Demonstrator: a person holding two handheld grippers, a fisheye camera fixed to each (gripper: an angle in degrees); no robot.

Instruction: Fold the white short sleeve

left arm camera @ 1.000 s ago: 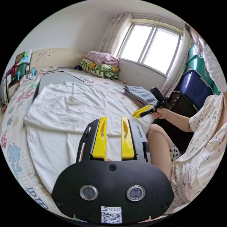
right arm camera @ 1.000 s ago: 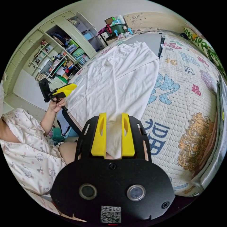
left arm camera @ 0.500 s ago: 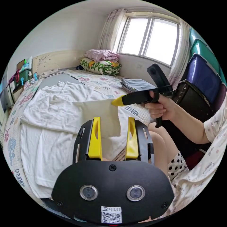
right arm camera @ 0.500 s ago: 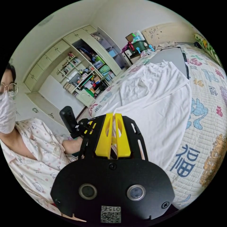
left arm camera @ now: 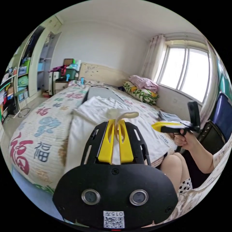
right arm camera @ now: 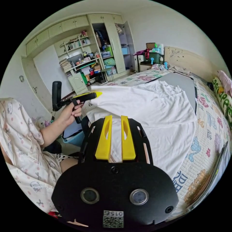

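In the left gripper view, my left claw [left arm camera: 116,123] is pinched on a fold of the white short-sleeve cotton shirt [left arm camera: 96,113], which lies on the patterned quilted bed [left arm camera: 41,130]. In the right gripper view, my right claw [right arm camera: 115,119] sits with its jaws a little apart over the shirt's lower half — I cannot tell whether they grip cloth — while the left claw lifts an edge.

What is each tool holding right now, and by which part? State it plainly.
Both hold the white cotton short-sleeve shirt. The left tool pinches a bunched fold at its near edge, and the right tool grips the hem edge between nearly closed jaws.
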